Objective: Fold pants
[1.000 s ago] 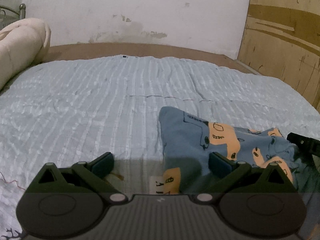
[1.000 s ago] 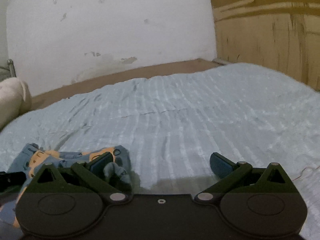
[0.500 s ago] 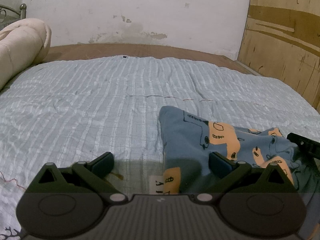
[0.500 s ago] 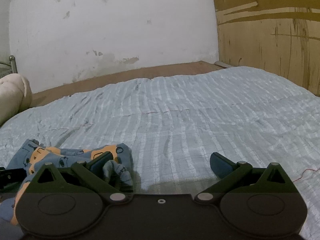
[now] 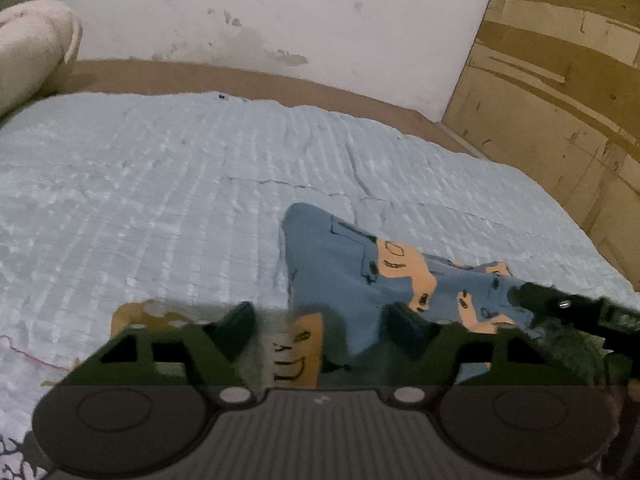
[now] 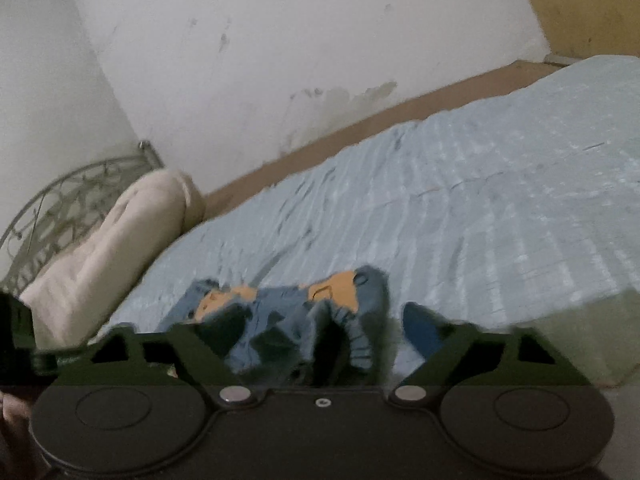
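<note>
- Pillow [image 5: 34,52]: a cream roll lay at the far left edge of the bed, against a curled metal headboard [image 6: 60,196] seen in the right wrist view.
- Bedspread [image 5: 160,200]: a pale blue ribbed cover filled most of both views, with a thin red thread [image 5: 28,354] lying on it near the left edge.
- Left gripper [image 5: 320,322]: its jaws had just been closing and stood partly apart; the near edge of the pants, with an orange patch bearing dark letters, lay between them. Whether the pads already pressed the cloth could not be told.
- Pants [image 5: 344,276]: blue cloth printed with orange shapes lay crumpled on the bedspread near its front edge, right of centre in the left wrist view.
- Right gripper [image 6: 328,324]: it appeared as a dark bar at the right of the left wrist view, lying over the far end of the pants. Its jaws had just been closing and stood moderately apart, with a bunched fold of cloth between them; contact of the pads was blurred and uncertain.
- Wall [image 5: 280,8]: white and stained, it rose behind the brown bed edge.
- Wooden panel [image 5: 560,80]: it stood at the far right, beside the bed.
</note>
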A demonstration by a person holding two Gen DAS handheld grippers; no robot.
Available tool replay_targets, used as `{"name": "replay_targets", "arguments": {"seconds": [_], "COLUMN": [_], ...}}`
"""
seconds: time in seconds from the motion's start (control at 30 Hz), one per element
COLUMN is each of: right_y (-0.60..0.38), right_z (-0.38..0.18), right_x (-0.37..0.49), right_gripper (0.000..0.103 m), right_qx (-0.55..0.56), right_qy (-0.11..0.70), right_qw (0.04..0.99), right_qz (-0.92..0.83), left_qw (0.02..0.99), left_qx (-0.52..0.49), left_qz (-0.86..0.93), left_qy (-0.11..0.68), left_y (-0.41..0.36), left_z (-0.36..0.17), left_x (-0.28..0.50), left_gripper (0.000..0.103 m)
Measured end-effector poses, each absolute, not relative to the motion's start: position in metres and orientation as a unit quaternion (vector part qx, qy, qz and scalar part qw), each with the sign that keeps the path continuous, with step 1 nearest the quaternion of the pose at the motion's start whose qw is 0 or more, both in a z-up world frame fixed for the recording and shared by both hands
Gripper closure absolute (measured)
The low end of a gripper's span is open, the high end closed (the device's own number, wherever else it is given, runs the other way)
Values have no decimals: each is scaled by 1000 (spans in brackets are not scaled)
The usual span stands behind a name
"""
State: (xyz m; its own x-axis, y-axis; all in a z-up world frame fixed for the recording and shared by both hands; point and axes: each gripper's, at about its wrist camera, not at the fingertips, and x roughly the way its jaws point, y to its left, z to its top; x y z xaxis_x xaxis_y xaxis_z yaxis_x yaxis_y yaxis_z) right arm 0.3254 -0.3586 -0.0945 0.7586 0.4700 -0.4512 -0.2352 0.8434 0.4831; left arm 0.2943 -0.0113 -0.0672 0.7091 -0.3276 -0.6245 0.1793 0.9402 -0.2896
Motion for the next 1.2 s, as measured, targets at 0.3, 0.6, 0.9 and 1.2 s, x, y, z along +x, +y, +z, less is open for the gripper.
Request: {"name": "replay_targets", "arguments": {"seconds": [0.3,0.6,0.9,1.2], "right_y": [-349,-336,-330,-329], "right_z": [-82,-56,-75,-56], "right_x": [321,340,358,330], "right_gripper": [84,90,89,46], "right_qx": [181,146,141,120], "right_qy": [271,219,238,212], "right_qw": [926,949,950,962], "right_qz": [190,172,145,122], "left_qw": [923,944,948,952], "left_qx": [-113,-120,-87,-99], "left_qz": [-130,-120,-102,-81], "left_qy": [344,283,290,278], "left_y": [-18,-24,-36,-27], "left_z": [-51,-34,-51,-23], "left_x": [297,315,324,293], "left_gripper": [84,89,81,33]}}
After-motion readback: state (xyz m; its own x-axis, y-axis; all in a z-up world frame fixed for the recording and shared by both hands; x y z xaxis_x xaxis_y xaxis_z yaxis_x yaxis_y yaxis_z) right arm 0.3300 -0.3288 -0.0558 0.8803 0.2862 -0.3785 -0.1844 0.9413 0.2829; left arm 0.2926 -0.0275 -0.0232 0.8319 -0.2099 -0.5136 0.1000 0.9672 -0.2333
